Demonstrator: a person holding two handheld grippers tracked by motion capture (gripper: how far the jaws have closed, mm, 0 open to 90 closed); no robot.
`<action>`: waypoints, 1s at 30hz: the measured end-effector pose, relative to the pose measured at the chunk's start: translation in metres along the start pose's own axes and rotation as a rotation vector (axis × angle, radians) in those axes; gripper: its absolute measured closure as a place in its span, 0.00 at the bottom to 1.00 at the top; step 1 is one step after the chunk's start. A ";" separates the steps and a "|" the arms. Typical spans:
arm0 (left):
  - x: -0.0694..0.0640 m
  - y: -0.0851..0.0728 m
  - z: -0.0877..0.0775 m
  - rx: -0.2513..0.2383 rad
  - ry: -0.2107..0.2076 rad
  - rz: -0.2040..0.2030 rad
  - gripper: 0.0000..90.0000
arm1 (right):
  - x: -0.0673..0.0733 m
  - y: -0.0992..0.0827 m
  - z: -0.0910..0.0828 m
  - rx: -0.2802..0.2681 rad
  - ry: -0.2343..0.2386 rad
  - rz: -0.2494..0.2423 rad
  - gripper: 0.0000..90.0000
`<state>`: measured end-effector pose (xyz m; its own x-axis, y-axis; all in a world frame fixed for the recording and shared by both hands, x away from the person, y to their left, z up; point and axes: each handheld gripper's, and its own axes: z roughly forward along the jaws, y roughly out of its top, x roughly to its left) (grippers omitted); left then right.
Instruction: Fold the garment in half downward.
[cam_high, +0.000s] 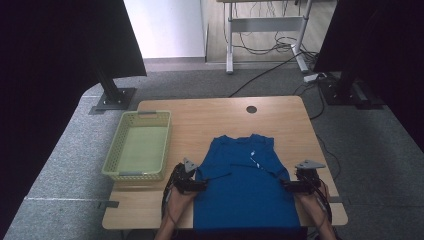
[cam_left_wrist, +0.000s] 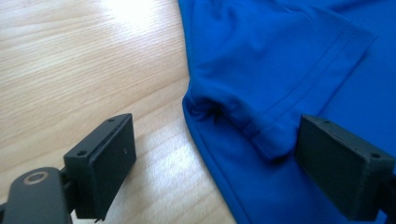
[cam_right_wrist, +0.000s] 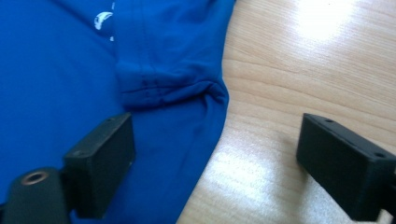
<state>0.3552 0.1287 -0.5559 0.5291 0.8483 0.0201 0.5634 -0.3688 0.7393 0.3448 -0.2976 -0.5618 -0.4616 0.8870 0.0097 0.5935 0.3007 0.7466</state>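
While it is lying flat on the near half of the pale wooden table (cam_high: 210, 117), the bright blue short-sleeved fabric shirt (cam_high: 242, 192) is pointing its collar away from the person and letting its hem hang over the near edge. Both sleeves are lying folded inward over the chest, and a small white mark is showing near the collar.

At the shirt's left side edge, just below the folded sleeve, the left gripper (cam_high: 202, 185) is hovering with its black jaws spread wide. In the left gripper view (cam_left_wrist: 212, 163), one jaw is standing over bare wood and the other over blue cloth, with the shirt's edge and the sleeve's hemmed cuff lying between them, unpinched.

At the opposite side edge, the right gripper (cam_high: 284, 184) is mirroring that pose. In the right gripper view (cam_right_wrist: 215, 163) its jaws are likewise gaping, one above the fabric and one above the wood, with the bunched underarm seam just ahead of them and nothing clamped.

Beside the shirt, on the table's left portion, a pale green perforated plastic basket (cam_high: 112, 162) is sitting, well apart from the cloth.
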 end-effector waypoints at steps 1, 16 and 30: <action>0.000 -0.002 -0.002 0.001 -0.002 0.001 0.14 | 0.001 -0.001 -0.001 0.003 0.006 0.004 0.14; 0.005 0.015 -0.015 -0.039 -0.027 0.001 0.13 | -0.002 0.003 -0.010 -0.039 0.031 0.009 0.14; 0.005 0.000 -0.002 0.017 0.001 -0.011 0.13 | -0.002 0.008 0.008 -0.010 0.019 -0.003 0.17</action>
<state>0.3560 0.1336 -0.5546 0.5219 0.8529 0.0126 0.5799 -0.3655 0.7281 0.3550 -0.2941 -0.5613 -0.4761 0.8792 0.0204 0.5857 0.2997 0.7531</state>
